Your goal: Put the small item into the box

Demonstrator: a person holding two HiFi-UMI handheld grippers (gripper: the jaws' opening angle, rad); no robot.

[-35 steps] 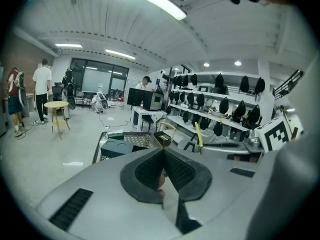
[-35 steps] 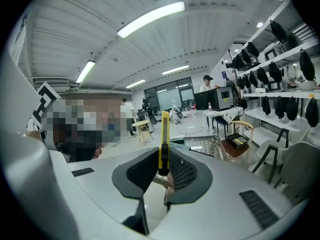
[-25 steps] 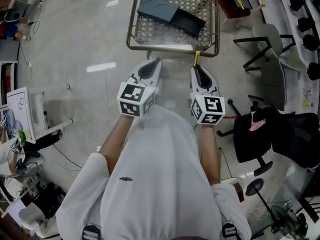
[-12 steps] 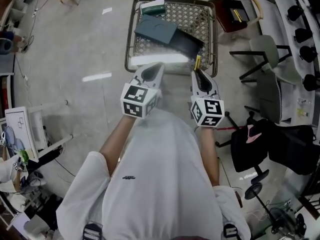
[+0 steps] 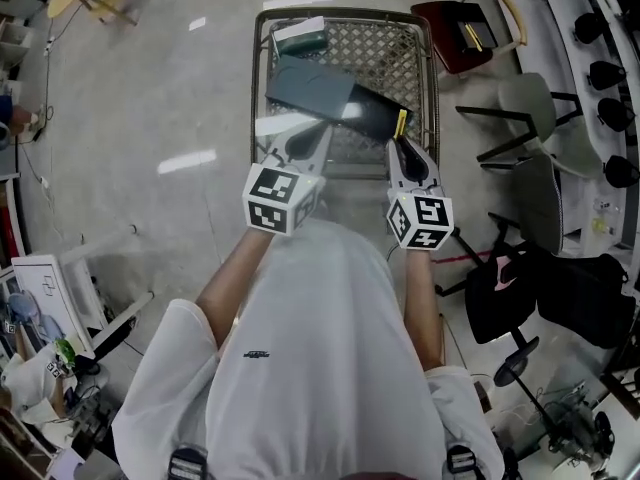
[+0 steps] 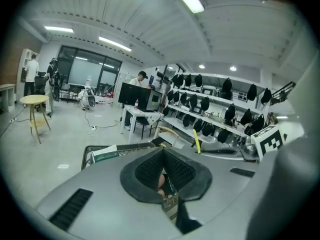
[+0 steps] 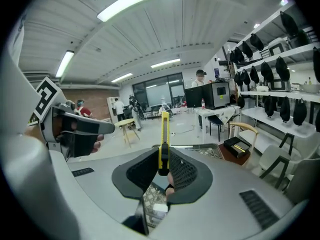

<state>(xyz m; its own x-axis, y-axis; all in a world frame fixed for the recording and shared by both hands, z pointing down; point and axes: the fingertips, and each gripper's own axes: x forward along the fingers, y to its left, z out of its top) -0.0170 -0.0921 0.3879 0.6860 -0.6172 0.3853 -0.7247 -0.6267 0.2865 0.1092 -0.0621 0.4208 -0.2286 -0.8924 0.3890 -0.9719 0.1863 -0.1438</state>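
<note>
Right gripper (image 7: 163,170): jaws clamped on the lower body of a yellow utility knife (image 7: 163,134), which stands upright over the near edge of the wire basket (image 5: 255,78). Left gripper (image 6: 163,176): jaws together on nothing, also at the basket's near edge. A dark box (image 5: 312,86) lies inside the basket. The knife looks light, stiff and smooth-sided (blade end probably sharp), so a mid-handle hold suits it.

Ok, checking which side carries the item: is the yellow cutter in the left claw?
No, the yellow cutter stands clamped in the right claw, its tip poking up past the pads.
</note>
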